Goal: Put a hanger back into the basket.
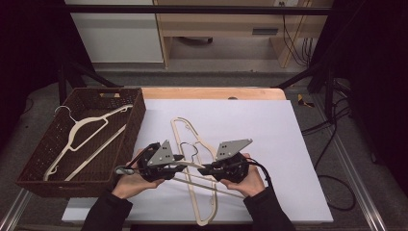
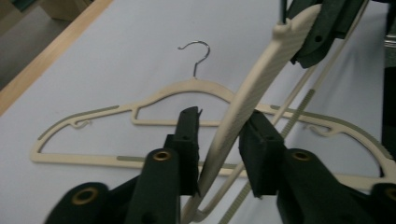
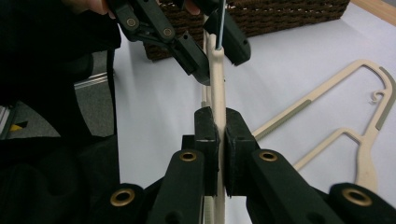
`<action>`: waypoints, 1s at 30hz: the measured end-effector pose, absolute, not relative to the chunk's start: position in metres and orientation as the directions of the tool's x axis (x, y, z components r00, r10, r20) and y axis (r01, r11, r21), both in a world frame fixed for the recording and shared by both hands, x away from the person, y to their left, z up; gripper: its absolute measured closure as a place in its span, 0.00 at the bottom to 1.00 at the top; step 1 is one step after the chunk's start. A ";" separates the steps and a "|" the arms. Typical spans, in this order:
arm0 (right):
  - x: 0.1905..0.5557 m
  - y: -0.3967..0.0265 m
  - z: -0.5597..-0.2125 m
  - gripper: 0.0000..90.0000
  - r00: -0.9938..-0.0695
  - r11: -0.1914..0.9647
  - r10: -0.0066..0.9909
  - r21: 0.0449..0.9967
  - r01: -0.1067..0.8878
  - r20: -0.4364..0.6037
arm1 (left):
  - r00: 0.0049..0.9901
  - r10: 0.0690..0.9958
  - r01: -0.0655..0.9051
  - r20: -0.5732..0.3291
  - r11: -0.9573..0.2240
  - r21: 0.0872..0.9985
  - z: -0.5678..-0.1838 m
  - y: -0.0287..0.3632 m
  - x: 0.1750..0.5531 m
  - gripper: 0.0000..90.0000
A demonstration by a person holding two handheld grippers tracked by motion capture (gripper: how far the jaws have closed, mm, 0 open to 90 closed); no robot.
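Note:
A cream hanger (image 1: pixel 192 164) hangs in the air between my two grippers, over the white sheet (image 1: pixel 269 144). My right gripper (image 3: pixel 217 116) is shut on one flat arm of this hanger (image 3: pixel 216 84), pads tight on both sides. My left gripper (image 2: pixel 219 116) straddles the same hanger (image 2: pixel 261 70) close to its wire hook; its jaws stand apart, with a gap on one side. In the high view the left gripper (image 1: pixel 182 168) and the right gripper (image 1: pixel 203 169) face each other, tips close together. A second cream hanger (image 2: pixel 154 98) lies flat on the sheet beneath.
A brown wicker basket (image 1: pixel 134 120) stands at the left edge of the sheet with another cream hanger (image 1: pixel 82 130) in it. The wooden table edge (image 1: pixel 211 93) runs along the far side. The lying hanger (image 1: pixel 179 124) stretches from mid-sheet to the near edge.

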State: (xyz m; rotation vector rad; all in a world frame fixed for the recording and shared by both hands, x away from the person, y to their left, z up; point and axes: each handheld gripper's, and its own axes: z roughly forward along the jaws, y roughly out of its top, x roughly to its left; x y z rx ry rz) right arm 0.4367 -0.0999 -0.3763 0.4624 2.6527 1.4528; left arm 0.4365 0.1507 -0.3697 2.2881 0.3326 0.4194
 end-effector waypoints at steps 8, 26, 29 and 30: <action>0.437 -0.099 -0.376 0.83 -0.933 0.488 0.359 0.849 0.202 0.015 | 0.922 0.360 0.148 0.141 -0.667 0.730 -0.366 0.153 0.430 0.87; 0.431 -0.127 -0.364 0.31 -0.835 0.303 0.549 0.927 0.221 0.020 | 0.872 0.488 0.258 0.040 -0.528 0.809 -0.352 0.155 0.416 0.96; 0.426 -0.145 -0.366 0.26 -0.808 0.249 0.585 0.932 0.262 0.071 | 0.855 0.516 0.254 0.050 -0.502 0.827 -0.344 0.159 0.414 0.96; 0.424 -0.150 -0.368 0.24 -0.800 0.244 0.596 0.933 0.266 0.072 | 0.845 0.532 0.255 0.056 -0.493 0.832 -0.337 0.162 0.412 0.96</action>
